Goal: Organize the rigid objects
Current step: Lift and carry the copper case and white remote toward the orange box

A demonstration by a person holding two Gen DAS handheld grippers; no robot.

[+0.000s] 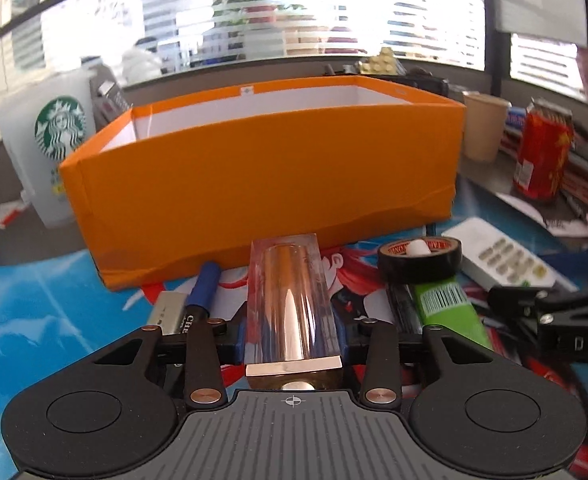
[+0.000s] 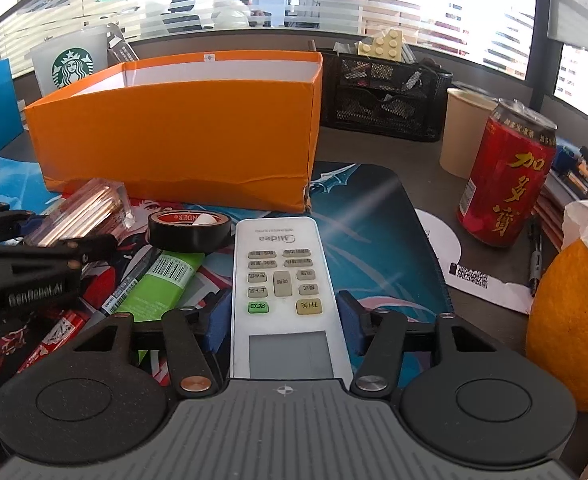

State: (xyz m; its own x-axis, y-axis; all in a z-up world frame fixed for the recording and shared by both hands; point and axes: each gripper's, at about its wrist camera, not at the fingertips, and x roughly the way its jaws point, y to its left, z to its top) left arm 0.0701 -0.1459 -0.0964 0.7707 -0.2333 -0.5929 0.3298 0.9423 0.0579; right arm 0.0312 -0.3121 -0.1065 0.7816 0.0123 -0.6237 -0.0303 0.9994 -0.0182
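orange box [image 1: 261,168] stands open-topped on the mat, directly ahead of both grippers and apart from them. right gripper [image 2: 283,320] is partly closed on the white remote [image 2: 281,280], long axis pointing toward the box. left gripper [image 1: 294,332] clamps the clear rose-gold case [image 1: 289,300], its long axis likewise pointing boxward, nearer the wall.
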